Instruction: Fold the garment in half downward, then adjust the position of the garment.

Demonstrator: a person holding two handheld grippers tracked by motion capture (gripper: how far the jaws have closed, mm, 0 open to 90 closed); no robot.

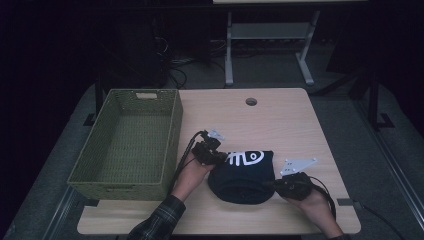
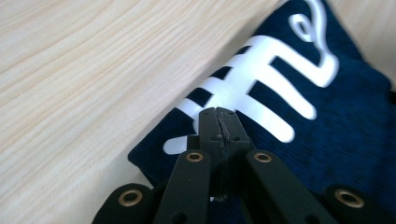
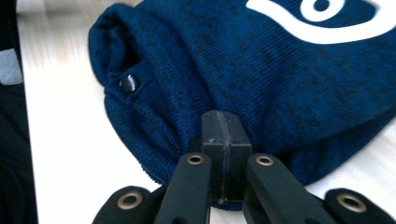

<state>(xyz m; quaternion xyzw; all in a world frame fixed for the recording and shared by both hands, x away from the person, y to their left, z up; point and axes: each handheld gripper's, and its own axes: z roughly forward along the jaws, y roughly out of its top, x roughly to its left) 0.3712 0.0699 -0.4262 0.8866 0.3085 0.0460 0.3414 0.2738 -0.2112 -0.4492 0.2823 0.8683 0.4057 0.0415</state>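
Garment: folded navy knit (image 1: 243, 175), near-centre of table (image 1: 280, 120), between both grippers.
Print: white graphic (image 2: 275, 79), not readable.
Left gripper (image 1: 220, 158): jaws closed on garment edge.
Right gripper (image 1: 274, 184): jaws closed on garment hem.
Basket (image 1: 107, 185): green, left, apart.

Navy knit hat (image 1: 243, 176); flat on table (image 1: 280, 120)

Folds of the navy knit garment (image 1: 242, 175) swallow the tips of both claws in the high view, where its white lettering is too small to read. The right gripper view's top edge crops that lettering; the desk (image 1: 280, 120) loses its near edge.
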